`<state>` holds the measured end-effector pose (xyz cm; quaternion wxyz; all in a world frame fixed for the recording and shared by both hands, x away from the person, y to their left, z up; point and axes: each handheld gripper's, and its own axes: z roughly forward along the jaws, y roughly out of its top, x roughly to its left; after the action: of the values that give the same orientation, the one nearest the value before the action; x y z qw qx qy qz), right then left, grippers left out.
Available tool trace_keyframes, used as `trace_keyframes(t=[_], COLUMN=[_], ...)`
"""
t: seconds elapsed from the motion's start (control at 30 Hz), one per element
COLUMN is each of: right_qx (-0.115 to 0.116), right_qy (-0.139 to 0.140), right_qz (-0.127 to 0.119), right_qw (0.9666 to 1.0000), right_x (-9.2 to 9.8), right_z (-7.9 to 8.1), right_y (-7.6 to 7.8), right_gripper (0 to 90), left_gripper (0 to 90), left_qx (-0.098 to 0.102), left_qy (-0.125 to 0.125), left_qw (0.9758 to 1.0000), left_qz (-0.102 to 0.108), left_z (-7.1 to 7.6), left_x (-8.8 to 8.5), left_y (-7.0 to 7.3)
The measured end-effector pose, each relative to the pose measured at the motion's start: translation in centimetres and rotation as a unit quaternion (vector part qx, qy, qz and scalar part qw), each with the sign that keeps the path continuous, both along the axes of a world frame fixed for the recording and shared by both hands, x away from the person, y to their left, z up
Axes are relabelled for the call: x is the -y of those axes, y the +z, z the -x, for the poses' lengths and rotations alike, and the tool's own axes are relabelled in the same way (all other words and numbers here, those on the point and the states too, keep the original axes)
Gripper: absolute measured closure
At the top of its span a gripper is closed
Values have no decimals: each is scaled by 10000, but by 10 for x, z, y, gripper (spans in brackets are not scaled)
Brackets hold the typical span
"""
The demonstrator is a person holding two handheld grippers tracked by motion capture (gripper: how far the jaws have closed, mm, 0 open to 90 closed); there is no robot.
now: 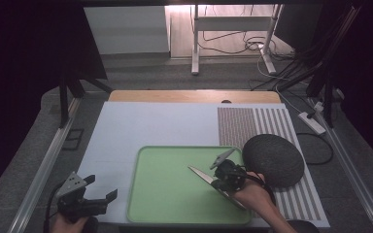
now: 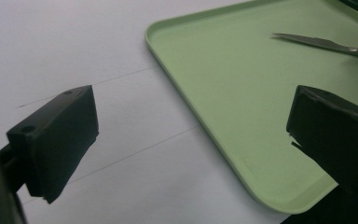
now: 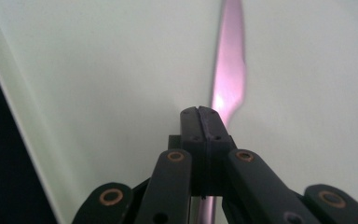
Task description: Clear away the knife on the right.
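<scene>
Left gripper idle at the near-left corner, jaws spread wide and empty, just off the green tray. Further right, right gripper clamped on a knife, blade over the tray's right half, long axis running far-left from the jaws. Right hand plainly nearer. Right gripper view confirms jaws pressed together on the knife; left gripper view gives its low side profile.
</scene>
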<state>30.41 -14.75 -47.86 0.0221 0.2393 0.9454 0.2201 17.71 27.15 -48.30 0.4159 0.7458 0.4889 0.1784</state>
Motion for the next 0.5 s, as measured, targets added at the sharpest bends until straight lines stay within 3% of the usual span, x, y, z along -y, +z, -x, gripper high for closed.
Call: trace_keyframes(t=[0.1,0.23,0.3,0.5], right_qx=[-62,-48,-97,77], right_qy=[234,271,222,-73], right_qz=[87,284,228,371], right_qw=[9997,9992,9994,9993], right_x=[-16,-22,-19,-1], right_z=[-8,-15,-19,-24], right_y=[-11,-21,-21,-20], right_gripper=[898,899,899,900], left_gripper=[28,28,28,29], left_qx=[-8,-7,-4,0], left_qy=[7,8,5,1], left_qw=[10000,10000,10000,10000], left_qz=[18,19,2,-16], left_z=[0,0,0,0], left_x=[-1,-1,0,0], left_y=[0,0,0,0])
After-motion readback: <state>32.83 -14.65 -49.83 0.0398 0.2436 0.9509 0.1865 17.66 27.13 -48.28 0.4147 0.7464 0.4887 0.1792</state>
